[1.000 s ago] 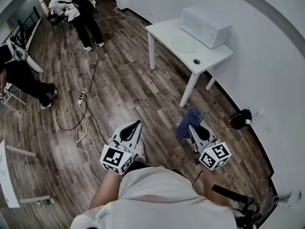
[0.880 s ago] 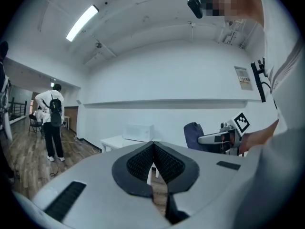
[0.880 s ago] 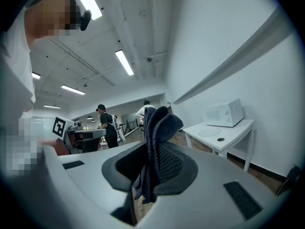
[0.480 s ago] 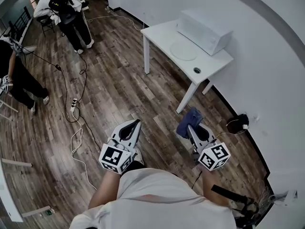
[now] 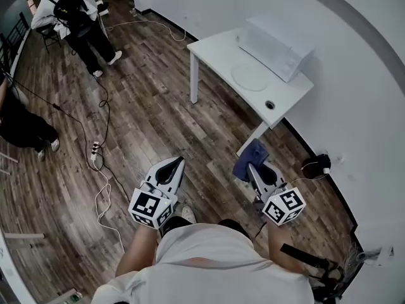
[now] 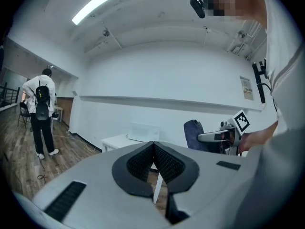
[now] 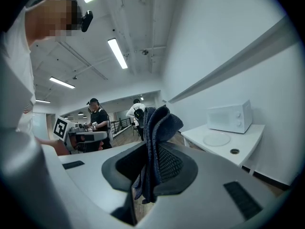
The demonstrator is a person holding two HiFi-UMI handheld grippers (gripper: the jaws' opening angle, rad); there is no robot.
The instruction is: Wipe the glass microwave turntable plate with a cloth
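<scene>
Stands on a wood-plank floor (image 5: 158, 119), well apart from the white table (image 5: 218, 46) set against the wall. Holds both grippers low in front of the body, pointed forward, side by side but apart.

Grips a dark blue cloth (image 5: 250, 157) in the right gripper (image 5: 253, 168): jaws pressed onto the folded fabric, which bunches up above the tips and hangs a little way below them.

Carries nothing in the left gripper (image 5: 178, 163): jaws fully together, the ribbed black pads (image 6: 140, 162) meeting at the tip with no gap.

Ahead, the glass turntable plate (image 5: 249, 78), lying flat on the table top just in front of the white microwave (image 5: 278, 38), touched by neither gripper. Near the plate, toward the table's nearer corner, a small dark ring (image 5: 270, 105); too small to tell what it is.

At the far left of the room, a person with a black backpack (image 5: 68, 8), and a second person in dark clothes (image 5: 22, 128) at the frame's edge. On the floor between them and the grippers, a power strip (image 5: 95, 149) with a long looping cable (image 5: 104, 195).
</scene>
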